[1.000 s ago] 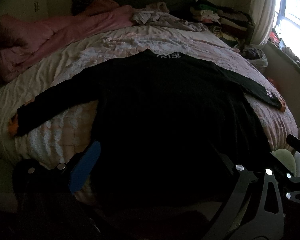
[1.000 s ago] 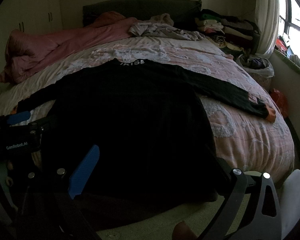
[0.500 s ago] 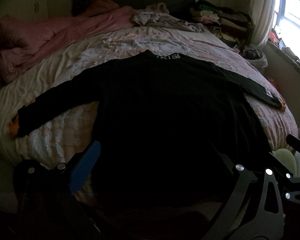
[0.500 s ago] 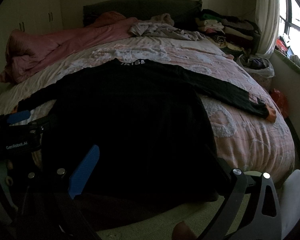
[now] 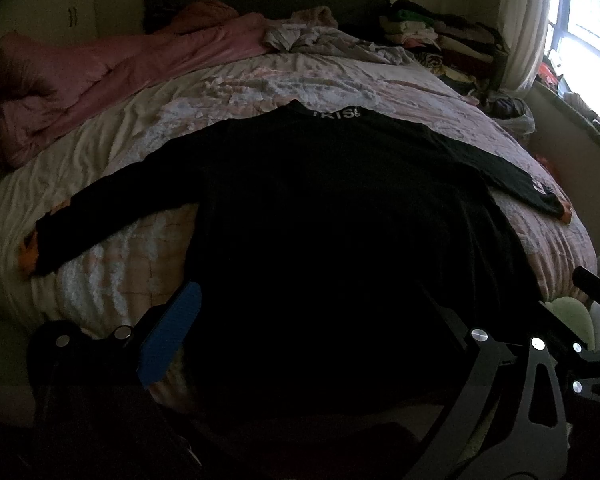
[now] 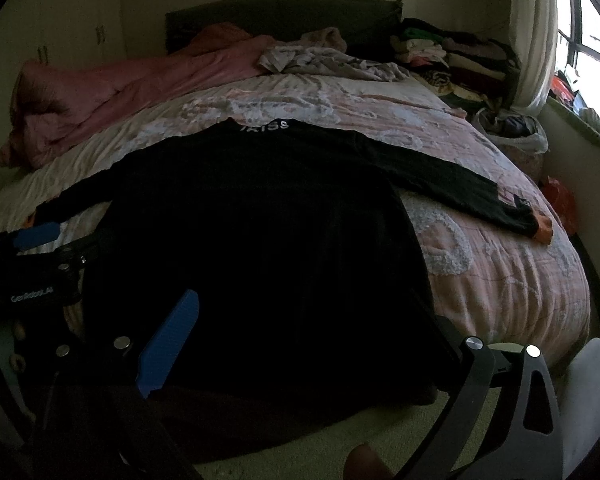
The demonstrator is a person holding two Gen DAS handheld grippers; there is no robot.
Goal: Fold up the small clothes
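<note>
A black long-sleeved shirt (image 5: 320, 220) lies flat on the bed (image 5: 260, 88), back up, both sleeves spread out, white letters at the collar. It also shows in the right wrist view (image 6: 260, 240). Its hem hangs over the near bed edge. My left gripper (image 5: 312, 328) is open and empty, over the hem, with its blue pad (image 5: 172, 336) at the shirt's left side. My right gripper (image 6: 312, 340) is open and empty, near the hem's right part. The left gripper also shows at the left of the right wrist view (image 6: 36, 264).
A pink duvet (image 5: 112, 68) and crumpled grey clothes (image 5: 324, 40) lie at the head of the bed. Stacked clothes (image 6: 452, 56) sit at the back right, with a bag (image 6: 512, 132) beside the bed and a window at the right. Greenish floor (image 6: 280, 464) lies below.
</note>
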